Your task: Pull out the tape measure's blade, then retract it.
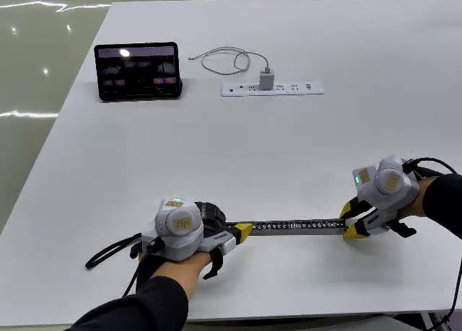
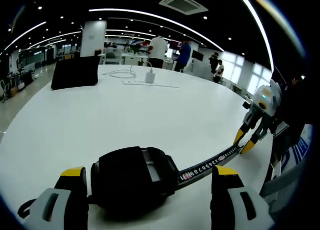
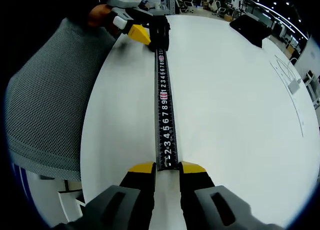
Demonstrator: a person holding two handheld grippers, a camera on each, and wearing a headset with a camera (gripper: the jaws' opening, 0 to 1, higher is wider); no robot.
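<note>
The left tool (image 2: 149, 172) and right tool (image 1: 351, 221) have pale grey housings, yellow-tipped jaws, green lights and black cables (image 1: 108, 252). The person wears black sleeves (image 1: 148, 306).

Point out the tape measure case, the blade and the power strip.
tape measure case (image 2: 132, 180): left gripper view, middle of its black body.
blade (image 3: 165, 109): right gripper view, printed face at mid-length.
power strip (image 1: 303, 88): head view, bare right end.

Open-plan office or lab: long ceiling light strips (image 2: 150, 13), a ceiling air-conditioning cassette (image 2: 183, 3), glossy floor (image 1: 32, 64), a big white table (image 1: 303, 151), people (image 2: 158, 47) standing in the background.
</note>
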